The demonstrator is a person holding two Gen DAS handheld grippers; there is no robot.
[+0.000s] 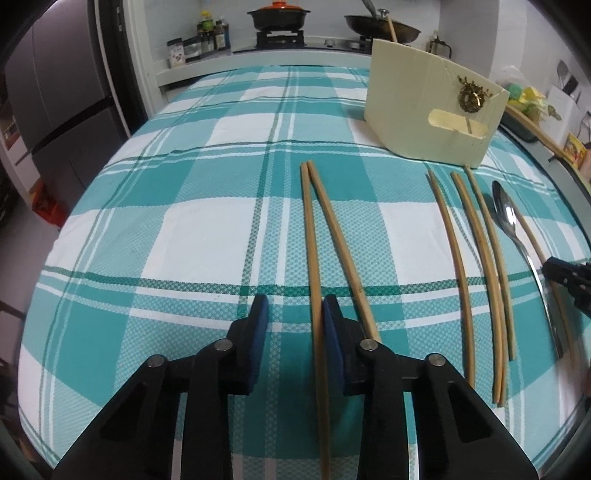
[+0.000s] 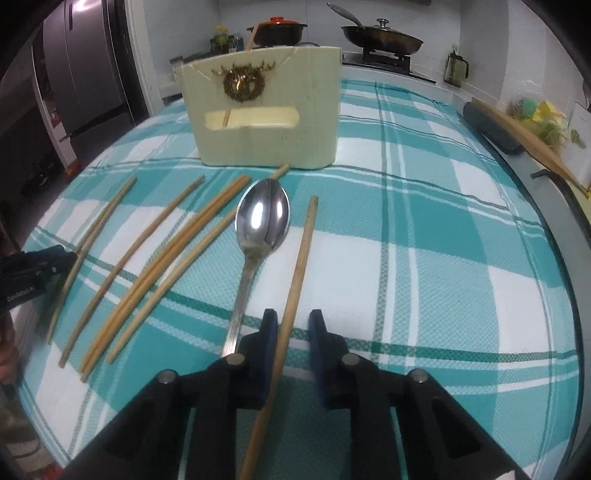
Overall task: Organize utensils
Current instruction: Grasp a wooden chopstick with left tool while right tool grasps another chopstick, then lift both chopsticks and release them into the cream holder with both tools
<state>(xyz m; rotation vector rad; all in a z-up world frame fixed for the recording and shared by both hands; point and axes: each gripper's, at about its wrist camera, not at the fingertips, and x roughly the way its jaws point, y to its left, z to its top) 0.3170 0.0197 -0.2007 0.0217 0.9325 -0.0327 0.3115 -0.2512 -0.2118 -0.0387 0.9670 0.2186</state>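
Note:
A cream utensil holder (image 1: 432,110) (image 2: 266,107) stands on the checked tablecloth with one chopstick inside. Several wooden chopsticks (image 1: 476,258) (image 2: 166,266) and a metal spoon (image 2: 260,221) (image 1: 517,229) lie on the cloth in front of it. My left gripper (image 1: 295,310) is open, its jaws straddling one chopstick (image 1: 314,266) of a pair; the other chopstick (image 1: 343,254) passes just right of the right jaw. My right gripper (image 2: 291,325) is open, its jaws around a single chopstick (image 2: 299,266) lying right of the spoon. The right gripper shows at the left view's right edge (image 1: 569,275).
The table, covered by a teal and white cloth (image 1: 184,240) (image 2: 424,240), has its right edge near a counter with a long wooden stick (image 2: 524,136). Behind are a stove with a pot (image 1: 277,16) and a pan (image 2: 380,35), and a fridge (image 2: 85,62) at left.

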